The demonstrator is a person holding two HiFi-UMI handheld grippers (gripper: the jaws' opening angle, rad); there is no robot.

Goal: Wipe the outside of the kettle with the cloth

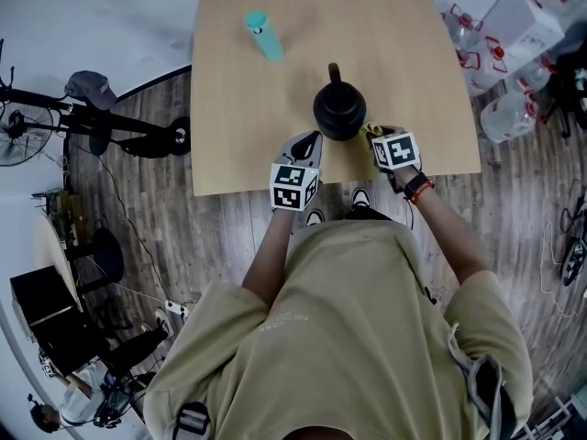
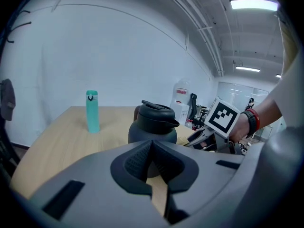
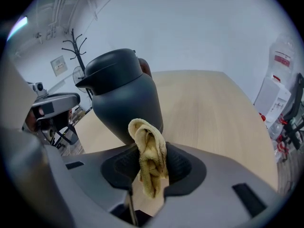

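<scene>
Nearest us, both grippers sit at the near side of the kettle [image 1: 339,108], one to each flank.

Right gripper [image 3: 148,167]: jaws pinched on the cloth [image 3: 151,148], a yellow wad bunched upright between the pads, its top fold poking toward the kettle's belly. From the head view the cloth [image 1: 371,129] looks to be at the kettle's right flank. We cannot tell whether it is touching or just short.

Left gripper [image 2: 152,148]: jaws closed together at the tips, nothing held. It points at the kettle's lower left side from just beside it.

The kettle stands upright on the table [image 1: 248,136], close to the near edge. It has a dark matte body, a round belly, a lid on top and a spout to the left. The brownish handle [image 3: 145,68] is on its far side.

Handling, as we judge it:
- The cloth is soft, limp and light. It will fold over under pressure, so we would press its broad side flat to the wall.
- The kettle is rigid and smooth, and likely slick. A sideways wipe may slide or spin it on the bare wood.
- Its weight is unknown, since we cannot see whether it is filled.
- The best hold for the free left gripper is the handle, though that means a reach round. Bracing against the left flank is the other option.

Beyond the kettle, to its far left and well apart, stands a teal bottle [image 1: 265,35].
</scene>
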